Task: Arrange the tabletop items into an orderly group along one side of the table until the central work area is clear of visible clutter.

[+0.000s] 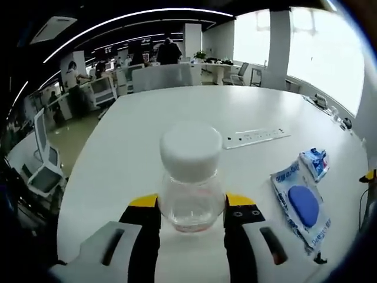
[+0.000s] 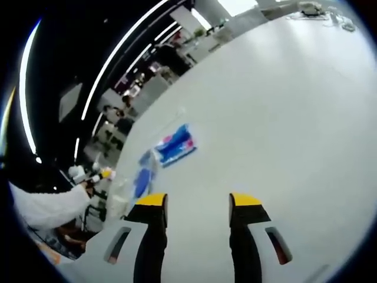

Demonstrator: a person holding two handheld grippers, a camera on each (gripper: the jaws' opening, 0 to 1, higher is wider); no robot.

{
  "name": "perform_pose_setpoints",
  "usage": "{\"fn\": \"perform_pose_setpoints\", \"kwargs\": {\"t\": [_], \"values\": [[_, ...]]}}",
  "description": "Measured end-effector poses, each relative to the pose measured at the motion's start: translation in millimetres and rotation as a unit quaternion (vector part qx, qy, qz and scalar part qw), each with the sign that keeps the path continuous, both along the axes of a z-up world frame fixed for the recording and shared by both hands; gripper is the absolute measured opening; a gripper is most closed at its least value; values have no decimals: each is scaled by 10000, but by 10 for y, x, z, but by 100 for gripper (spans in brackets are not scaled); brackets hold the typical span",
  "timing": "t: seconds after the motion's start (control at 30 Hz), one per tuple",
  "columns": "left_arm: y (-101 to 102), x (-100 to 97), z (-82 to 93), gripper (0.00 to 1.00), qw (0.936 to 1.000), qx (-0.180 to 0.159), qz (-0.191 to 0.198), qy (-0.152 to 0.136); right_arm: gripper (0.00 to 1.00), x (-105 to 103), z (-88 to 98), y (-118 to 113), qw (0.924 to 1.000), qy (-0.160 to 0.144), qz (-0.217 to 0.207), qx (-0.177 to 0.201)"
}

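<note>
In the left gripper view, the left gripper [image 1: 191, 215] has its yellow-tipped jaws on either side of a clear plastic jar with a white screw lid [image 1: 190, 177], which stands upright on the white round desk [image 1: 147, 130]. The jaws sit close against the jar's lower body, but whether they actually press it I cannot tell. To do this step well, I would judge the hold should stay low on the body, under the lid, and the jar be kept upright while it is carried to one edge of the desk. Ahead of the jaws and to their right lies a white power strip [image 1: 256, 137], near but apart from the jar. Further right lie a flat clear packet with a blue round pad inside [image 1: 299, 203] and, just beyond it, a small crumpled blue and white wrapper [image 1: 315, 161]; these could mark the side for grouping.

In the right gripper view, the right gripper [image 2: 197, 203] hovers with jaws wide and holding nothing over bare desk. A blue, pink and white packet [image 2: 175, 145] lies ahead and left of them, well apart.
</note>
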State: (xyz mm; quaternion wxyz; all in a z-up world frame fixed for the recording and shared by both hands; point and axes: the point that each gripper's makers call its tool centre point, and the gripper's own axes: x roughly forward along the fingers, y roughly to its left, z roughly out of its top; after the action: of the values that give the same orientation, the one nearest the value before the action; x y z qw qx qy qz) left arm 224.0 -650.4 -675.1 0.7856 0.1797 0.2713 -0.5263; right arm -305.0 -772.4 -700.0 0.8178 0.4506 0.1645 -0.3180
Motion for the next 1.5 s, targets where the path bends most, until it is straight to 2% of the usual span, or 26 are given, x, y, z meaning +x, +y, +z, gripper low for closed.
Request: {"fn": "perform_pose_setpoints", "kwargs": {"t": [0.03,0.1,0.17,0.27,0.37,0.43,0.5,0.63,0.77,0.87,1.0,1.27,1.5], "values": [[9,5,18,42,9999,-52,95,58,40,1,5,2,10000,-10,-2,-2],[-4,11,65,54,9986,-308,309,296,40,5,12,2,10000,-33,-9,-7],[45,-27,125,65,9989,-305,281,215,40,9,7,2,10000,-56,-7,-5],[105,-71,200,69,9990,-390,207,121,40,21,9,24,10000,-89,17,3],[169,-205,228,78,9987,-454,72,213,40,35,-2,44,9999,-157,16,34],[266,-333,244,78,9994,-302,-152,78,40,58,1,61,9998,-211,29,51],[336,-380,260,78,9996,-218,-199,-23,40,75,6,75,9997,-249,63,40],[430,-415,340,78,9995,-305,-118,18,40,92,27,101,9993,-349,101,24],[522,-424,383,78,9997,-227,-19,-9,41,80,37,155,9990,-396,194,-20],[580,-432,423,78,9997,-242,72,-1,41,55,22,207,9988,-290,381,-131],[647,-494,455,77,9996,-256,120,-22,42,62,62,236,9983,-333,455,-167],[831,-748,365,76,9997,-206,83,52,42,82,120,233,9972,-360,579,-303],[979,-981,147,75,9998,58,-70,170,43,89,137,271,9952,-213,821,-489]]}}
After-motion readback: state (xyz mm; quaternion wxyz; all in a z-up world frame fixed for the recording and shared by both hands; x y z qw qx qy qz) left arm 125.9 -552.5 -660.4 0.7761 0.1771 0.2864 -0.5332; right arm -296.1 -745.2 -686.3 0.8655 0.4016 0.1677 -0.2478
